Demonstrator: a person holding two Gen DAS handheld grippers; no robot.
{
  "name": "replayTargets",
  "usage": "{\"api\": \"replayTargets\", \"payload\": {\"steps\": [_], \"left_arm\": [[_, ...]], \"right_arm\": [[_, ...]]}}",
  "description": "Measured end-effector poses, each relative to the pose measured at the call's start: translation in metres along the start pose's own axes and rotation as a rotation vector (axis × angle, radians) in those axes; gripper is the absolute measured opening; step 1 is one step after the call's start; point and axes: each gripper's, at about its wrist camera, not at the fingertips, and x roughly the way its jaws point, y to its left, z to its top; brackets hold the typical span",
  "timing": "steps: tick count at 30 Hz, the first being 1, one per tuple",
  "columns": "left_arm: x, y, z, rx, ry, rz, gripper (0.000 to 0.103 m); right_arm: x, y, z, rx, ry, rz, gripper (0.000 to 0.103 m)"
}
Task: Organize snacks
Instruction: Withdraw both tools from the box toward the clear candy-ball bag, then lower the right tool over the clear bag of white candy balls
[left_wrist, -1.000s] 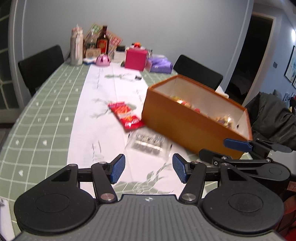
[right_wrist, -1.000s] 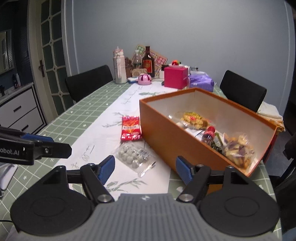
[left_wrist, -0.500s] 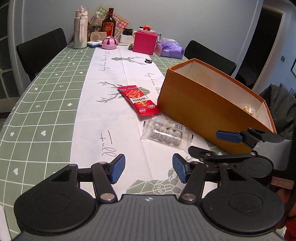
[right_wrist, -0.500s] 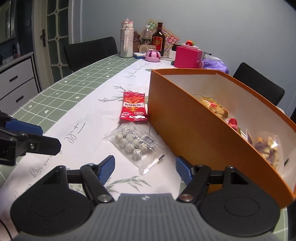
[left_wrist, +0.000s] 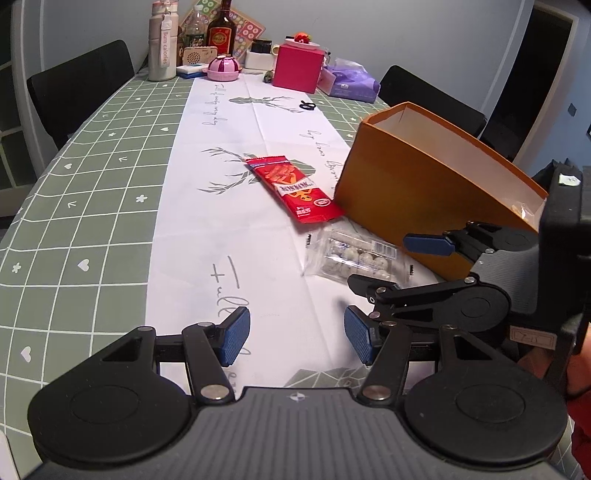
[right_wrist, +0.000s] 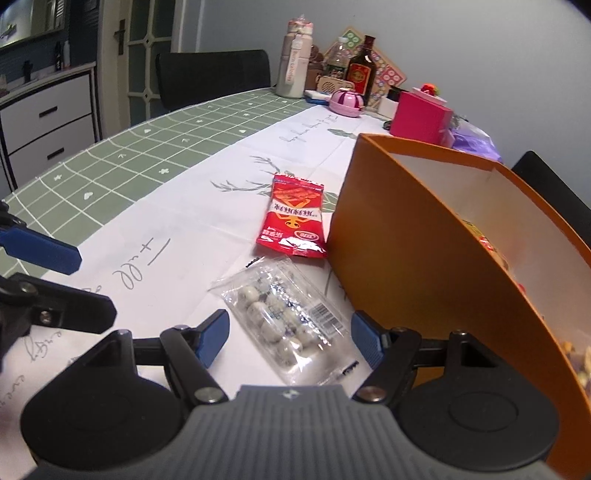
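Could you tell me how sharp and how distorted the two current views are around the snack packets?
Left wrist view: sharp, the red packet print legible, fisheye bending the table edge. Right wrist view: the clear bag of balls mildly soft with slight glare, the orange box wall bowed by the lens.

Box (left_wrist: 417, 192) contents mostly hidden behind its near wall in the left view; only a scrap of wrapper shows at the near right corner. In the right view the box (right_wrist: 424, 258) runs off the right edge, and the snacks inside (right_wrist: 491, 243) are blurred and half cut off, type unreadable. Right gripper (left_wrist: 388, 264) covers the near end of the clear bag (left_wrist: 354, 254). Bag label print (right_wrist: 321, 314) too small to read. Far-end clutter (right_wrist: 347, 77) overlaps, items partly hidden.
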Motion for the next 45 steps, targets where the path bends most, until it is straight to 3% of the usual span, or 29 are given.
{"api": "replayTargets", "payload": {"steps": [2, 8, 15, 18, 19, 23, 25, 26, 27, 32, 37, 40, 43, 45], "left_arm": [[0.002, 0.003, 0.001, 0.000, 0.005, 0.000, 0.069], [0.010, 0.006, 0.002, 0.017, 0.016, -0.017, 0.069], [0.018, 0.007, 0.006, 0.023, 0.029, -0.014, 0.069], [0.019, 0.009, 0.005, 0.025, 0.033, -0.011, 0.069], [0.020, 0.010, 0.005, 0.023, 0.036, -0.008, 0.065], [0.019, 0.018, 0.001, 0.003, 0.044, -0.006, 0.065], [0.017, 0.020, -0.001, -0.004, 0.045, -0.007, 0.065], [0.016, 0.021, -0.002, -0.006, 0.046, -0.006, 0.064], [0.015, 0.022, -0.003, -0.009, 0.048, -0.001, 0.064], [0.009, 0.024, -0.006, -0.026, 0.043, 0.003, 0.064], [0.005, 0.020, -0.005, -0.012, 0.032, -0.004, 0.064], [0.006, 0.018, -0.004, 0.004, 0.024, -0.008, 0.064], [0.007, 0.016, -0.001, 0.019, 0.019, -0.009, 0.064], [0.009, 0.013, 0.002, 0.036, 0.012, -0.008, 0.064]], "right_arm": [[0.009, -0.002, 0.001, 0.002, 0.020, 0.006, 0.077], [0.018, 0.003, 0.001, -0.010, 0.030, 0.000, 0.079], [0.004, 0.011, 0.001, 0.071, 0.076, -0.044, 0.053], [-0.008, 0.016, -0.003, 0.137, 0.093, -0.029, 0.050], [-0.012, 0.019, -0.005, 0.150, 0.094, -0.008, 0.050], [-0.025, 0.017, -0.010, 0.209, 0.084, 0.070, 0.049], [-0.028, 0.012, -0.011, 0.223, 0.067, 0.104, 0.050], [-0.029, 0.012, -0.010, 0.209, 0.054, 0.122, 0.056], [-0.030, 0.012, -0.010, 0.181, 0.045, 0.122, 0.064], [-0.024, 0.013, -0.002, -0.036, -0.004, 0.177, 0.083], [-0.006, 0.011, 0.001, -0.065, 0.021, 0.203, 0.083], [0.000, 0.011, -0.004, -0.051, 0.036, 0.202, 0.080], [0.005, 0.012, -0.010, -0.011, 0.066, 0.188, 0.062], [0.002, 0.010, -0.014, 0.043, 0.052, 0.181, 0.060]]}}
